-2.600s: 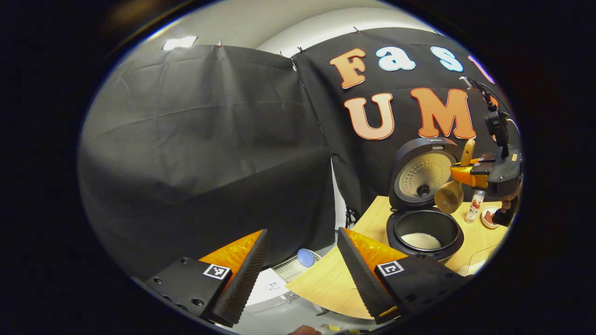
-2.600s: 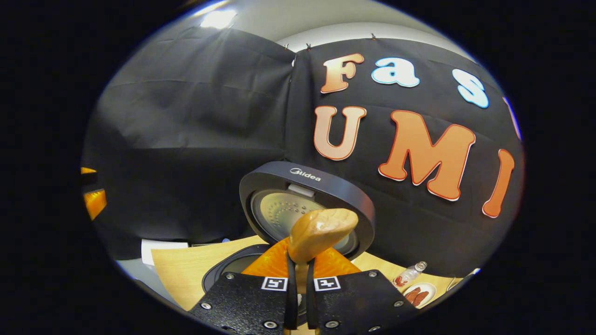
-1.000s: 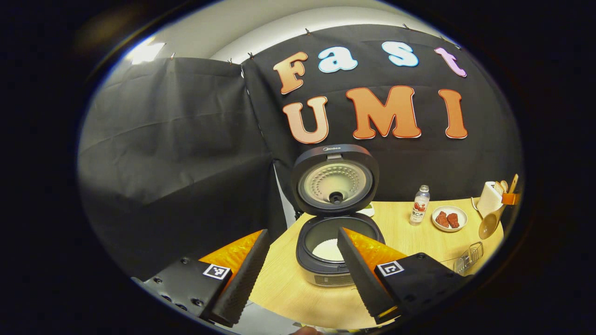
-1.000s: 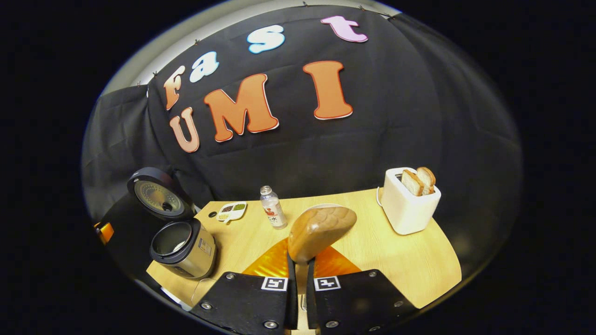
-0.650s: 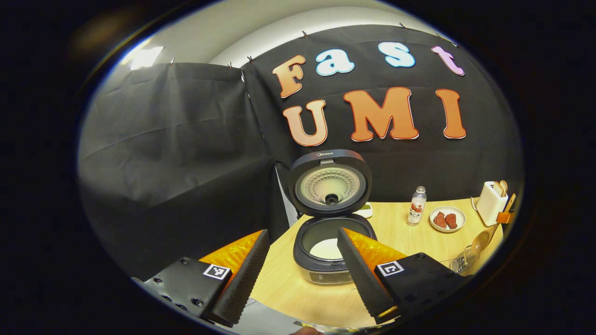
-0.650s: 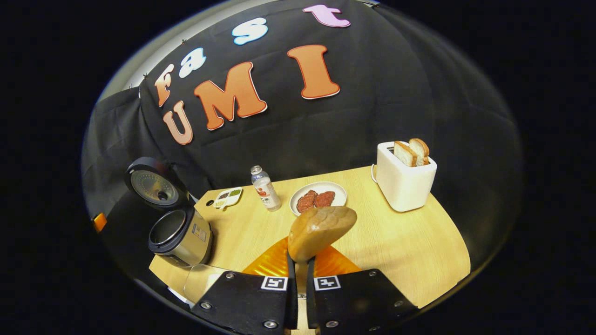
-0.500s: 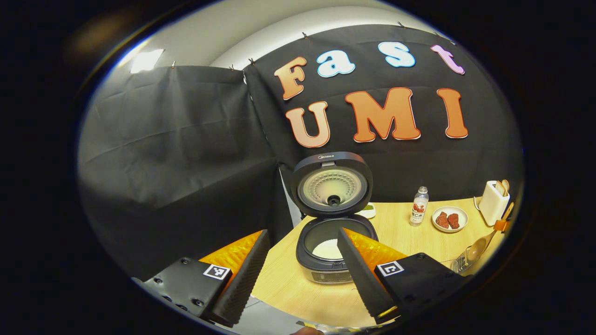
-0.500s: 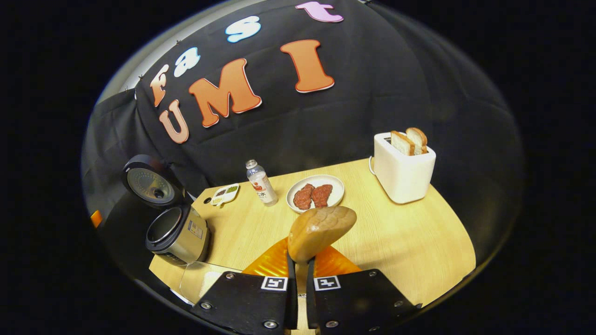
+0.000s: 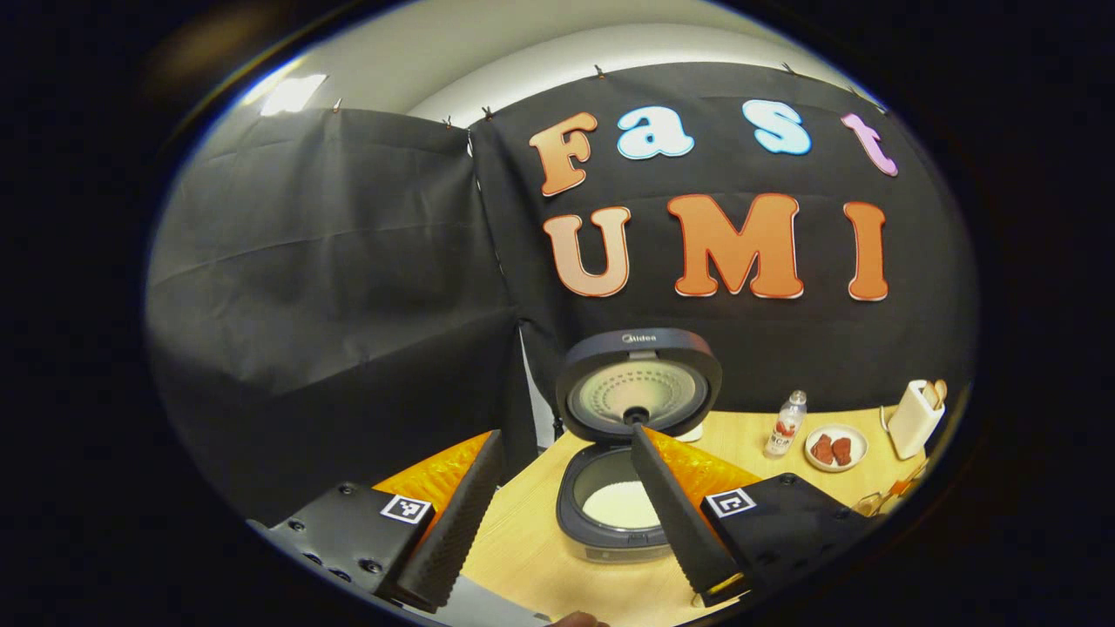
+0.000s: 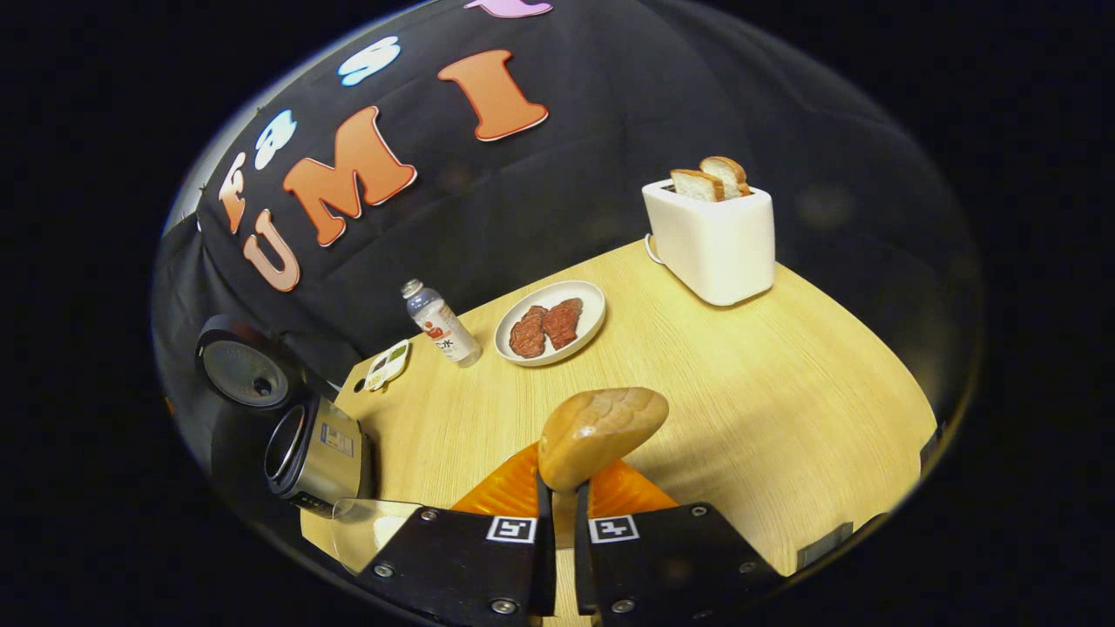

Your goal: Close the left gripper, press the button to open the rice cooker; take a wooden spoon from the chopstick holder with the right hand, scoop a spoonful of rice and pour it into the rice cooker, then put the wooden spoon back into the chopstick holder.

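The wooden spoon (image 10: 601,435) is pinched by its handle between the 2 fingers of the right gripper (image 10: 557,514), its end rising above the wooden table (image 10: 784,392). The rice cooker (image 9: 623,496) stands at the table's left end, lid up, white rice in its pot. Beyond the cooker, along the table, come a bottle (image 10: 440,324), a plate of meat (image 10: 550,323) and a toaster (image 10: 714,235) with 2 slices. The left gripper (image 9: 566,514) hangs before the cooker, fingers spread, holding nothing.
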The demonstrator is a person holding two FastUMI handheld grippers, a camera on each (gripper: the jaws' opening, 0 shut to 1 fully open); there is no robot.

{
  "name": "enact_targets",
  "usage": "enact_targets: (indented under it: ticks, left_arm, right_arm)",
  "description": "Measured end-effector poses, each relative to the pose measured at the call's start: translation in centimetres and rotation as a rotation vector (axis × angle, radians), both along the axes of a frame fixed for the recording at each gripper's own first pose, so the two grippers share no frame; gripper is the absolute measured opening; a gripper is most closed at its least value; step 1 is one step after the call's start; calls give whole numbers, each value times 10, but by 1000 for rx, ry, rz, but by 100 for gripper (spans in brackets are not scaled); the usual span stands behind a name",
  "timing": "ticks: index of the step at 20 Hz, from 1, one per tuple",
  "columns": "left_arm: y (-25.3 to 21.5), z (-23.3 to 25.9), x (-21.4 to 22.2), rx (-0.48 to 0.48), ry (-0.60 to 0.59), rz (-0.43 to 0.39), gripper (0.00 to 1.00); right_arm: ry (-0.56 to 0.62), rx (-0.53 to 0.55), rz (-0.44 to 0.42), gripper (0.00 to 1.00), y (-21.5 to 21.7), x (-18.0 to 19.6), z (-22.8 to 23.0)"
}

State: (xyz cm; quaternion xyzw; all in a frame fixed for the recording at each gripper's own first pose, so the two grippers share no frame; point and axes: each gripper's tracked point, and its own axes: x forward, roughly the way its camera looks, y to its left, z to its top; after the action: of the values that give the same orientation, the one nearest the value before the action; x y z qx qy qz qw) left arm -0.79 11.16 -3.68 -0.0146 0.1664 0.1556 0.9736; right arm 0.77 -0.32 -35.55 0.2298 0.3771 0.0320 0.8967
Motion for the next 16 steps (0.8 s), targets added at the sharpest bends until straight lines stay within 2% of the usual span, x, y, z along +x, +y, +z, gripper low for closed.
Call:
enact_targets:
  ticks: [1, 2, 3, 5, 6, 8, 9, 10, 11, 12, 13, 14, 15, 16]
  left_arm:
    - [0, 5, 13, -33, -7, -13, 98]
    - [0, 11, 27, -70, -25, -26, 90]
    - [-1, 18, 42, -99, -34, -43, 90]
    - [-2, 26, 73, -128, -42, -79, 98]
    - [-4, 31, 86, -139, -50, -95, 90]
    - [-9, 34, 112, -159, -44, -120, 97]
    - [-14, 34, 126, -177, -32, -139, 90]
    - [-17, 34, 136, -201, -22, -149, 90]
    - [-20, 34, 149, -224, -6, -161, 94]
    - [-21, 32, 161, -241, 10, -162, 90]
    - [-22, 26, 172, -249, 43, -169, 94]
    - [-22, 21, 184, -255, 63, -165, 90]
    - [-25, 15, 197, -262, 90, -175, 91]
    - [-28, 10, 208, -263, 117, -183, 90]
  right_arm:
    - [20, 5, -2, 10, 0, -4, -3]
    - [40, 12, -3, 11, 0, -9, -5]
    - [59, 22, -7, 13, -2, -15, -5]
    - [82, 59, -25, 16, 0, -18, -2]
    - [91, 72, -32, 17, -2, -22, 0]
    - [95, 64, -46, 19, -10, -27, 5]
    - [90, 44, -53, 13, -16, -29, 9]
    - [83, 25, -56, 26, -22, -31, 13]
    - [73, 5, -55, 31, -28, -34, 20]
    - [59, -20, -53, 36, -33, -37, 27]
    - [40, -50, -53, 39, -38, -39, 35]
    - [24, -80, -53, 54, -44, -41, 44]
    - [4, -107, -58, 65, -50, -43, 54]
    - [-18, -129, -63, 70, -56, -44, 65]
